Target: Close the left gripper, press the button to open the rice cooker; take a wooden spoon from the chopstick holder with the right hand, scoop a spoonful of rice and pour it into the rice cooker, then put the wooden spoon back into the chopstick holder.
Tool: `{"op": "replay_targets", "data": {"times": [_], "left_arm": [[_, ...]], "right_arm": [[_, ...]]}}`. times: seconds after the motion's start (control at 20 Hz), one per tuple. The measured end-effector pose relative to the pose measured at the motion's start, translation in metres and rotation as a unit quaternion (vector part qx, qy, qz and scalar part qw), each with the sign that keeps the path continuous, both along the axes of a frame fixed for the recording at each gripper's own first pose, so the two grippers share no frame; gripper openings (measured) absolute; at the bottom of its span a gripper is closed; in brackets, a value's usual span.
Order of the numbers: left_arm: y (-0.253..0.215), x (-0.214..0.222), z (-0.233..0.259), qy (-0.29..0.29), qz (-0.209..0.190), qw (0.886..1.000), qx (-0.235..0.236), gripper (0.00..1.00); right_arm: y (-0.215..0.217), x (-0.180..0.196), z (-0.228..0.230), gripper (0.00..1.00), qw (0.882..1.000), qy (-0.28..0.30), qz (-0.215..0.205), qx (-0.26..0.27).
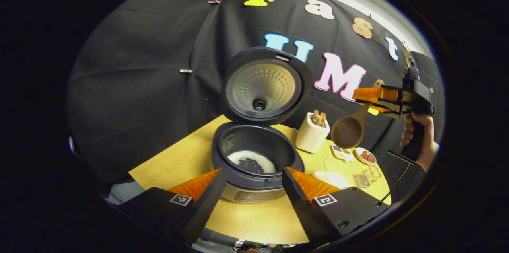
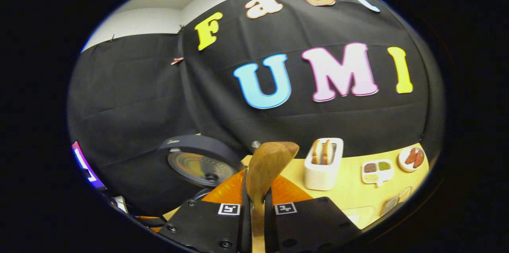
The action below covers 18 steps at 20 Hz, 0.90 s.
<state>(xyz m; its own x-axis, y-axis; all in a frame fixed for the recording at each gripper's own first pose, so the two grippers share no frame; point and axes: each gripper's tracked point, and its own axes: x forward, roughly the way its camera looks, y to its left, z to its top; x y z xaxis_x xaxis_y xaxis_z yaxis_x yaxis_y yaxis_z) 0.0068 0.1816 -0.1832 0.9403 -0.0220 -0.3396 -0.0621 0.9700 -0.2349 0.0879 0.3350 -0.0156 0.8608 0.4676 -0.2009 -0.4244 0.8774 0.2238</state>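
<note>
The rice cooker [image 1: 254, 157] stands open on the wooden table [image 1: 187, 157], its lid [image 1: 260, 86] raised upright and white rice lying in the pot. My left gripper [image 1: 252, 173] is open just in front of the cooker, holding nothing. To the right, a hand [image 1: 417, 137] holds my right gripper [image 1: 370, 100] in the air, shut on the handle of the wooden spoon [image 1: 350, 127]. The spoon's bowl hangs above and to the right of the white chopstick holder [image 1: 312, 133] and shows bare wood. In the right gripper view my right gripper [image 2: 256, 201] clamps the spoon [image 2: 266, 163], with the lid [image 2: 199, 163] at left and the holder [image 2: 322, 165] at right.
Other wooden utensils stand in the chopstick holder. Right of it lie a small divided dish [image 1: 342, 151], a round plate [image 1: 366, 155], a clear container [image 1: 338, 171] holding white rice and a small wire rack [image 1: 368, 175]. The black cloth wall rises close behind the cooker.
</note>
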Motion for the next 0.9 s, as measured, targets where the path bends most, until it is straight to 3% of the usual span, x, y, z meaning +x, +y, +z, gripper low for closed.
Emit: {"op": "replay_targets", "data": {"times": [0.2,0.4,0.65,0.9], "left_arm": [[-0.034,0.015,0.021,-0.027,-0.015,1.0,0.007,0.95],[-0.066,0.027,0.038,-0.037,-0.024,0.999,0.024,0.95],[-0.093,0.035,0.049,-0.037,-0.001,0.999,0.016,0.95],[-0.106,0.039,0.053,-0.021,0.027,0.999,0.042,0.95]], "right_arm": [[-0.107,0.019,0.011,0.16,0.996,0.001,-0.091,0.019],[-0.203,0.029,-0.003,0.16,0.983,0.035,-0.171,0.051],[-0.3,0.042,-0.026,0.16,0.963,0.064,-0.248,0.088],[-0.373,0.062,-0.073,0.16,0.942,0.092,-0.307,0.096]]}}
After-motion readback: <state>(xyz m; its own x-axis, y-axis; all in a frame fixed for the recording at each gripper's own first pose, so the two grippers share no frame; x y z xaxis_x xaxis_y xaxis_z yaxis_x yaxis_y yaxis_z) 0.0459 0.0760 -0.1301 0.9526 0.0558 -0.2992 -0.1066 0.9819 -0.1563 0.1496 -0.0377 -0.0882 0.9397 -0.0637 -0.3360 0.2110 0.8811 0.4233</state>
